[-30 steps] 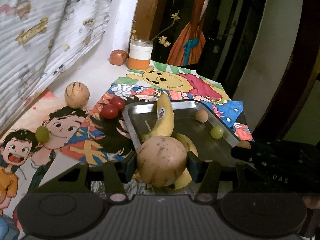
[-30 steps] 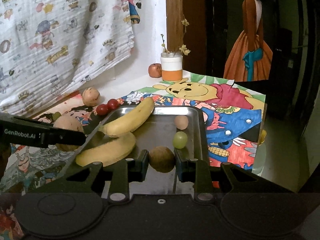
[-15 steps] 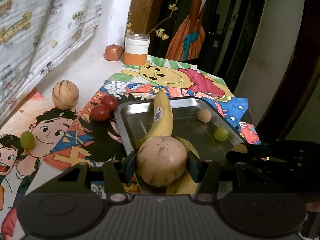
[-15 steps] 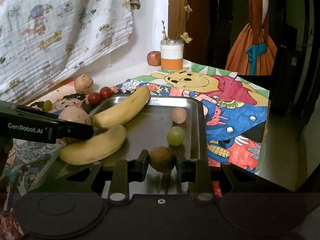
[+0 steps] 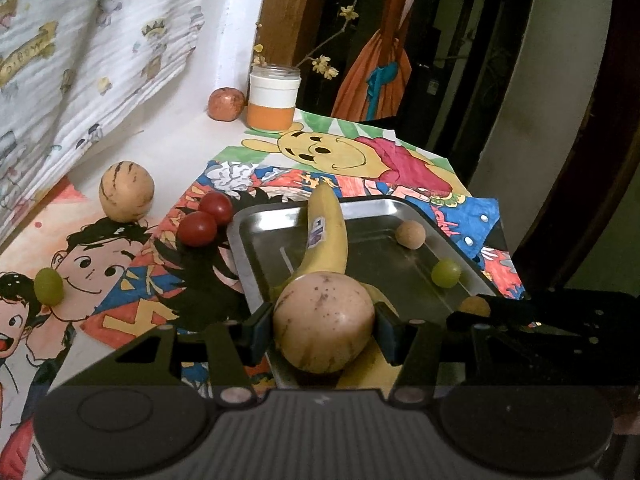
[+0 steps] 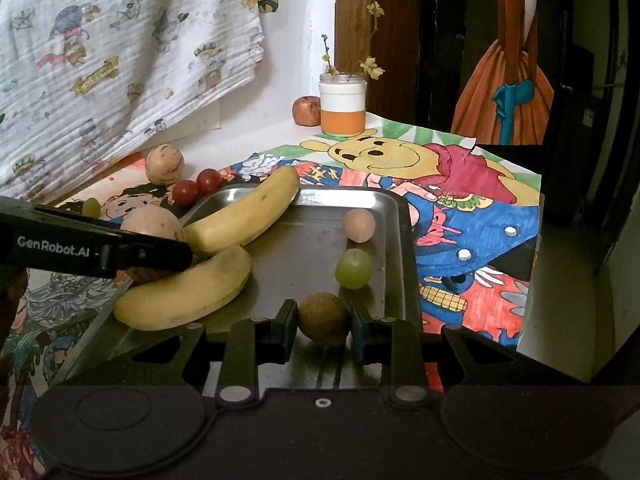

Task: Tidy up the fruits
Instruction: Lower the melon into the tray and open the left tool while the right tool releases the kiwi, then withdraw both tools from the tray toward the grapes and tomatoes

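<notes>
Cartoon drawings (image 6: 460,216) cover the white tabletop in front of you, with a printed cloth (image 6: 100,60) hanging on the wall to the left and a jar (image 5: 274,98) with an orange band standing at the far end, a reddish fruit (image 5: 226,104) just beside it. On the drawings sits a metal tray (image 6: 394,240). Your left gripper (image 5: 324,324) is clamped on a large speckled round fruit (image 5: 324,322), both pads pressed against its sides, above the tray's near left corner. Your right gripper (image 6: 324,322) is closed narrowly on a small brown fruit (image 6: 324,318) at the near right part of the tray; whether that fruit rests on the metal or hangs just above it, you cannot tell. Inside the tray lie two bananas, a stickered banana (image 5: 326,240) with its tip over the far rim and a second banana (image 6: 188,292) crossing beneath its stem end, and along the right side a small tan fruit (image 6: 359,225) with a green grape (image 6: 353,268) nearer you. Outside the tray, to its left, two red tomatoes (image 5: 204,220) touch each other just beside the far left corner, a striped round fruit (image 5: 126,191) sits farther left, and a second green grape (image 5: 49,286) lies alone on a drawn face, well apart from the tray.
</notes>
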`<state>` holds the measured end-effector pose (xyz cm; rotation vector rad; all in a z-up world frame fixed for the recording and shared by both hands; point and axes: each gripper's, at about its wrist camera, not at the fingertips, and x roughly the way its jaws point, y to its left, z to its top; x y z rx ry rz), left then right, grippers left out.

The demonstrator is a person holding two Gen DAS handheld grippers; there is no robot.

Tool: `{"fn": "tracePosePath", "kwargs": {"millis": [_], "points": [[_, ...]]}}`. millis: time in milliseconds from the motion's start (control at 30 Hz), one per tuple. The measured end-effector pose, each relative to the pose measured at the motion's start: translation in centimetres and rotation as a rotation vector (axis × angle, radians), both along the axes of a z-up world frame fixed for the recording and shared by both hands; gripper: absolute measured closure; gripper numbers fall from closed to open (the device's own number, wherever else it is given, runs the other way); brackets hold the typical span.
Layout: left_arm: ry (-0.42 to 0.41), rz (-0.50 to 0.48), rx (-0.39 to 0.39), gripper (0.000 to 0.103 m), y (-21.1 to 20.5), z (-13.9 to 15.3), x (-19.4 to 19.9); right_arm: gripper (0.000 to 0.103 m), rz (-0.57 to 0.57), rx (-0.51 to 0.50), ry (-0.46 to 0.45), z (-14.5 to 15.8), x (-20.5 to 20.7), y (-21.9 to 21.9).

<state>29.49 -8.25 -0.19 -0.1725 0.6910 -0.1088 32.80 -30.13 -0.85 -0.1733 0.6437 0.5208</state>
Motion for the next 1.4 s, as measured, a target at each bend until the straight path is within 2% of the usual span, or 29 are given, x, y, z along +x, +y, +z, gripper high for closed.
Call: {"fn": "tracePosePath", "kwargs": {"millis": [567,700,833,1033,1100,1333,1400], "points": [[0.003,-0.003,0.016,0.043,-0.3,0.0,0.3,0.072,-0.021,0.010,0.006,-0.3,-0.1,-0.1],[-0.010,0.006,-0.006,0.033,0.1,0.5,-0.2,0.070,-0.031,0.018,-0.002,0.2,-0.4,-0.2],[-0.031,0.018,-0.020,0.030,0.4,1.3,-1.1,0.068,-0.040,0.024,-0.016,1.0,-1.1,-0.3],[-0.080,0.054,-0.037,0.013,1.2,3.3,-3.4,0.049,-0.075,0.060,-0.046,2.8,-3.3,-1.0],[-0.094,0.065,-0.033,0.004,1.5,3.9,-4.5,0.040,-0.087,0.070,-0.053,3.5,-4.4,-1.2],[-0.132,0.079,-0.019,0.000,2.7,5.7,-8.8,0.014,-0.106,0.102,-0.086,6.1,-9.1,-1.3],[-0.134,0.079,-0.011,0.000,3.0,5.9,-10.2,0.003,-0.109,0.109,-0.093,6.7,-10.5,-1.1]]}}
